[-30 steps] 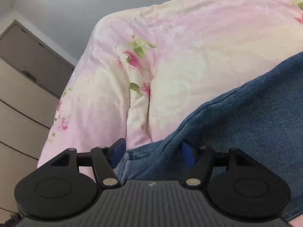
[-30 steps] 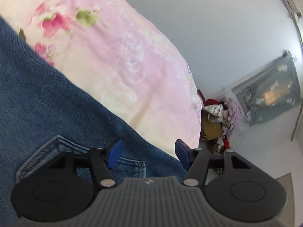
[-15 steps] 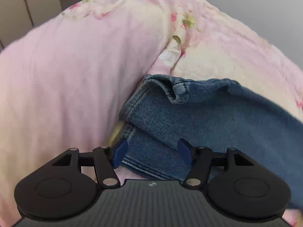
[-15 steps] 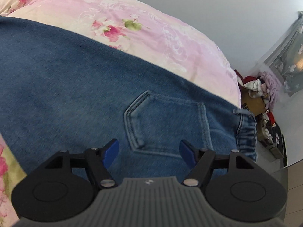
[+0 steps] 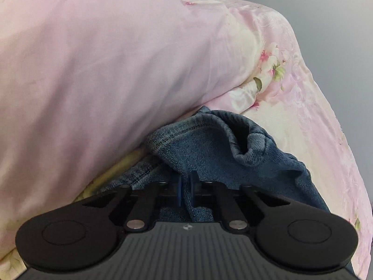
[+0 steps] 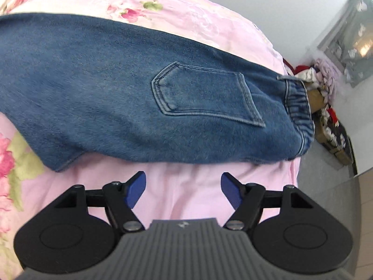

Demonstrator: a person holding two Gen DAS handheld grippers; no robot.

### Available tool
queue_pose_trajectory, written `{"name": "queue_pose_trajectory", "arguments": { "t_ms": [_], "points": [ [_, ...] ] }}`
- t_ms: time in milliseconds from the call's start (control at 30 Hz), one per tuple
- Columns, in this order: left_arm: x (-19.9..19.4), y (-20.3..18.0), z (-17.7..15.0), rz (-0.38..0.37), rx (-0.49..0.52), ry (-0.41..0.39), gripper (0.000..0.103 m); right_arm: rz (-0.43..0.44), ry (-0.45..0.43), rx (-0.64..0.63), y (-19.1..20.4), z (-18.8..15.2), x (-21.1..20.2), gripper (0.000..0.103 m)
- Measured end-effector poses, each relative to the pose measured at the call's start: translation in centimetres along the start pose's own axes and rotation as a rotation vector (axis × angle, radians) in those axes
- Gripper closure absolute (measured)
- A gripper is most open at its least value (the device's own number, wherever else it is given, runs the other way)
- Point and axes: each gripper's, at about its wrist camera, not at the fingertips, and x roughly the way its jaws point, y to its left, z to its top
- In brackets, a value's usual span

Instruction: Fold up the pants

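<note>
Since a second ago my left gripper (image 5: 185, 190) has gone from wide apart to pinched together, and my right one has drawn back off the denim onto bare bedding.

From the left wrist, I see the two blue pads nearly touching, with a ridge of the pants (image 5: 209, 154) caught between them. It is the hem end of a leg: thick, brushed blue denim with a stitched edge, bunched into soft rolls just beyond the fingers and trailing off to the right. A plump, smooth pink pillow (image 5: 98, 70) bulges over the cloth from the left and far side, touching it. Beyond, to the right, lies a satiny pink quilt (image 5: 291, 98) with a woven pattern and printed flowers.

From the right wrist, my right gripper (image 6: 183, 190) stands well open with nothing between its blue pads, hovering over plain pink fabric. The pants (image 6: 105, 88) lie just beyond the fingertips, spread flat across the bed from left to right. A stitched patch pocket (image 6: 205, 93) sits right of centre, and the gathered elastic waistband (image 6: 297, 102) reaches the bed's right edge. Far right, a cluttered heap of clothes (image 6: 324, 81) sits on the floor.
</note>
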Motion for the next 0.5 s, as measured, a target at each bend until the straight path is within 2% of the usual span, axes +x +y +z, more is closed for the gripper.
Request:
{"name": "queue_pose_trajectory", "arguments": {
  "t_ms": [167,333,433,467,500],
  "points": [
    [-3.9,-1.7,0.4,-0.016,0.08,-0.072,0.1,0.131,-0.034,0.021,3.7,-1.9,-1.7,0.03],
    [-7.7,-3.0,0.6,-0.035,0.162,-0.11,0.1,0.215,-0.076,0.114,7.6,-2.2,-0.6,0.031],
    [-8.2,-2.6,0.3,-0.018,0.187,-0.098,0.1,0.211,-0.11,0.205,8.8,-1.8,0.4,0.043],
    [-8.2,-2.4,0.1,-0.014,0.197,-0.099,0.1,0.205,-0.121,0.243,8.8,-1.7,0.7,0.049],
    [-7.9,-2.1,-0.1,-0.007,0.207,-0.1,0.1,0.201,-0.129,0.28,8.8,-1.6,1.0,0.059]
  ]
}}
